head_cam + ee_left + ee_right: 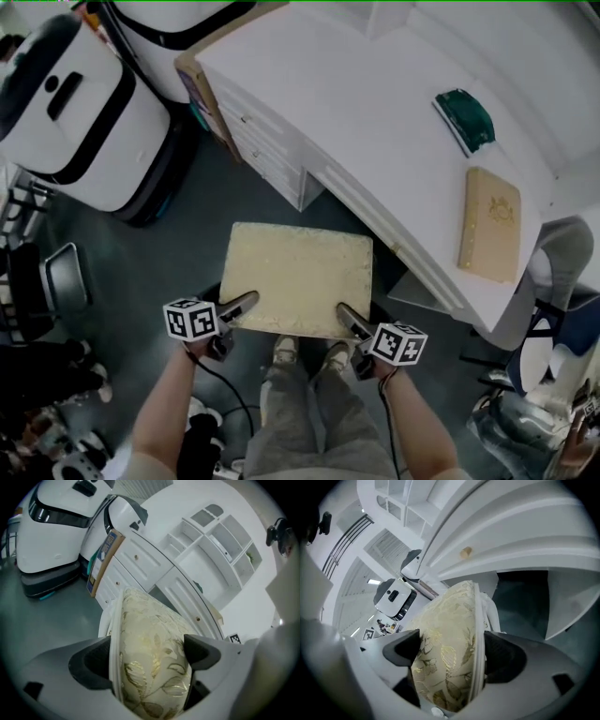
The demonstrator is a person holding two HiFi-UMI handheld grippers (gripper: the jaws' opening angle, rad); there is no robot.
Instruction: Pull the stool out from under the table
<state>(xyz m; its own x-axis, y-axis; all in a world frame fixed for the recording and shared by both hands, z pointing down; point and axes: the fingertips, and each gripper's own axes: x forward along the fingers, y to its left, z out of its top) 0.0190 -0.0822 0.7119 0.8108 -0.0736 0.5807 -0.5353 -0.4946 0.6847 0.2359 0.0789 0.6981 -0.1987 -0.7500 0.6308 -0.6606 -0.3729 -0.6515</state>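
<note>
Gripping the cushioned stool (300, 279) by its near edge, the left gripper (242, 305) at seven o'clock and the right gripper (349, 319) at five o'clock each have jaws clamped on the seat. It stands on the floor (169, 272), just beside the white surface (375, 122).

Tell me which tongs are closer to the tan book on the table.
Right. The right tongs grip the stool at the corner nearer the tan book; the left tongs grip its far corner.
</note>
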